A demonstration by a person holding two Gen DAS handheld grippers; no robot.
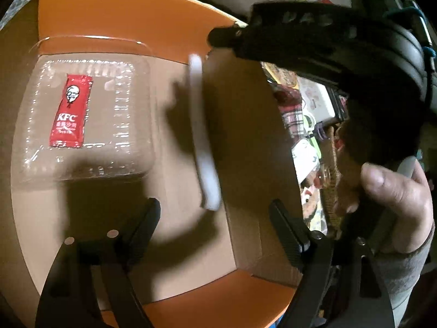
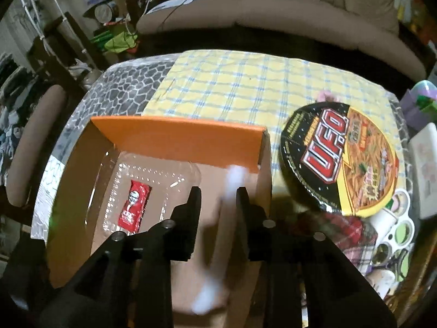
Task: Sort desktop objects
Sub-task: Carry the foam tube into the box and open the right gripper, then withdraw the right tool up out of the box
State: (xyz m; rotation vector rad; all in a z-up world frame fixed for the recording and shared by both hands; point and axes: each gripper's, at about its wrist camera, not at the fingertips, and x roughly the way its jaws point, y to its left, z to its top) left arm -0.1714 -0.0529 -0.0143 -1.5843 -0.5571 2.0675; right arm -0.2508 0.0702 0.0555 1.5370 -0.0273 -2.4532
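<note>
White stick (image 1: 203,136) blurred at frame centre over cardboard box (image 1: 245,125), ketchup packet (image 1: 69,110) in clear tray (image 1: 133,125) left, left gripper (image 1: 215,218) open, right gripper (image 2: 218,199) parted, stick loose between.

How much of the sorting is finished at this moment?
Done: the ketchup packet lies in the clear tray inside the cardboard box. In hand: a blurred white stick over the box, between the open jaws of the right gripper. Left: the noodle bowl outside.
</note>
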